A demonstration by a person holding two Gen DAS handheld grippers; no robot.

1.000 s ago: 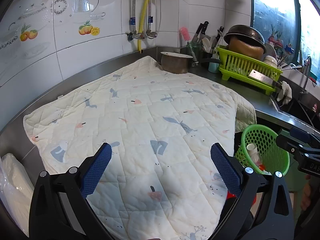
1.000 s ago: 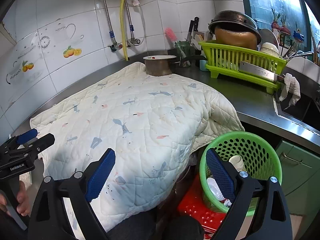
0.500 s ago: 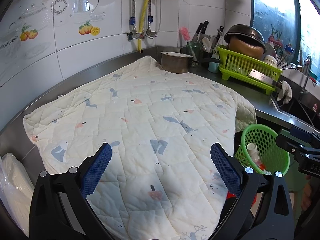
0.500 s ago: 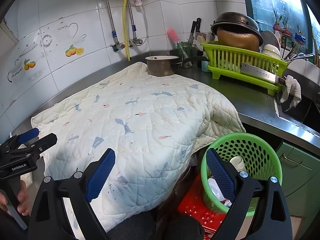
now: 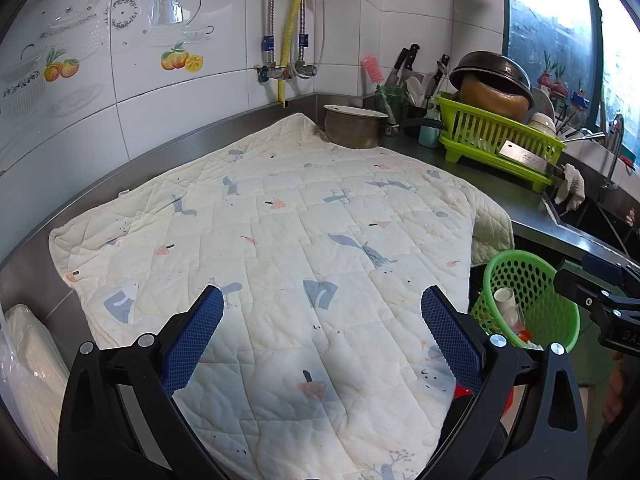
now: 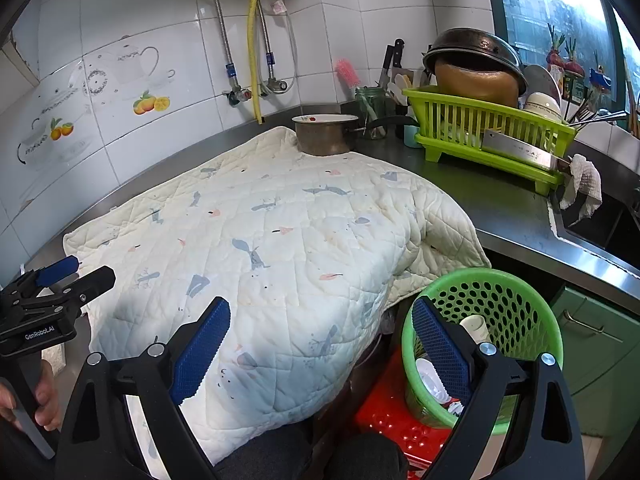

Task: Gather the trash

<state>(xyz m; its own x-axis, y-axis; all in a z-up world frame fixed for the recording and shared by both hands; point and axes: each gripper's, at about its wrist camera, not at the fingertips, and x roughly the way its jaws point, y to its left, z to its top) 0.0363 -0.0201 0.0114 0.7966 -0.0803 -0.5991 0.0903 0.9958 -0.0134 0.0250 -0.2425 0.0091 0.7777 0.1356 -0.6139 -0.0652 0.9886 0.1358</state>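
Hovering over a cream quilted cloth with small animal prints (image 5: 304, 240), the left hand-held gripper (image 5: 320, 332) has its blue-padded jaws spread wide, holding nothing. The right hand-held gripper (image 6: 320, 344) is equally wide open and empty, its right finger overlapping the rim of a green perforated plastic basket (image 6: 516, 300). The basket stands below the steel desk (image 6: 500, 204) edge, on a red plastic stool or crate (image 6: 384, 416); trash already in it includes a white cup-like tube (image 6: 474, 326) and crumpled white scraps (image 6: 430, 376). The cloth covers most of the desk and drapes over its front edge. Behind it: a metal saucepan (image 5: 352, 128), a lime-green dish rack (image 5: 496, 136)
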